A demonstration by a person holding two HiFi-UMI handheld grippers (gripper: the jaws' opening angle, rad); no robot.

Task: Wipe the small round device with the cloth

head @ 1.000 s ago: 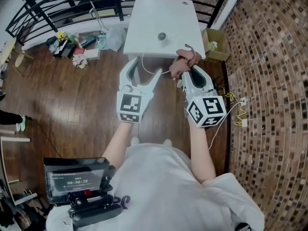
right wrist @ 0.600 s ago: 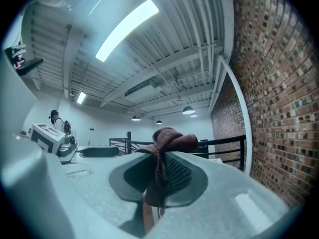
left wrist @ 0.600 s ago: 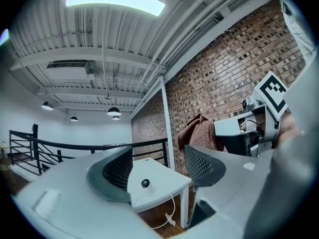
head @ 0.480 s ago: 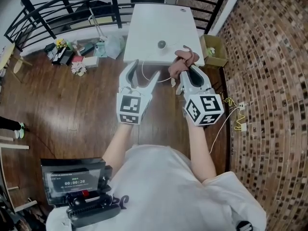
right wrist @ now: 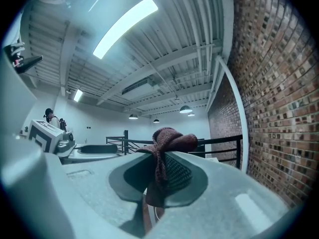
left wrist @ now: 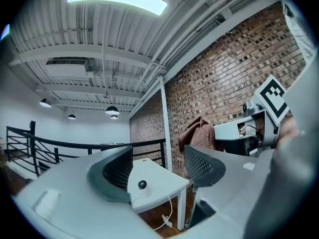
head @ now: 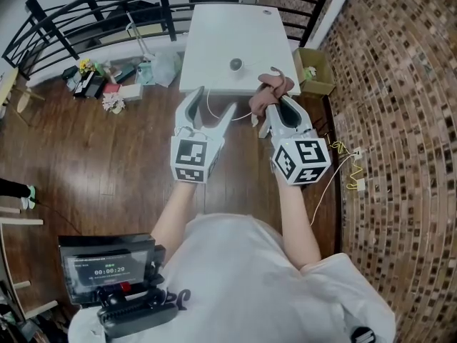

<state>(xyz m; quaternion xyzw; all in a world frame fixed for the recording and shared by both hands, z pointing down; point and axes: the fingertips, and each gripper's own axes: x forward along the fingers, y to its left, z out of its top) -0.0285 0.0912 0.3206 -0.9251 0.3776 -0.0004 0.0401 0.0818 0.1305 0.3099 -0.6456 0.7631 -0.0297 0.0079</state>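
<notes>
Cloth (head: pixel 273 90) is pinched between the pressed-together fingers of the right gripper (head: pixel 277 107), bunched and drooping. It is judged soft, light and unlikely to slip, and best kept gripped by the bunch with a loose fold left forward for wiping. Left gripper (head: pixel 218 100) is held with fingers spread, nothing between them. Device (head: pixel 235 64) sits on the white tabletop (head: pixel 214 34) near its front edge, apart from both grippers. It is judged small, light, hard and smooth, so easily pushed. A steadying hold low on its white base is suggested, not on the dark dome. Cable (head: pixel 214 111) hangs off the front edge and could be snagged. Open room is left around the device on the tabletop. Railing (head: pixel 93 9) behind and box (head: pixel 314 70) at the right bound the reach
</notes>
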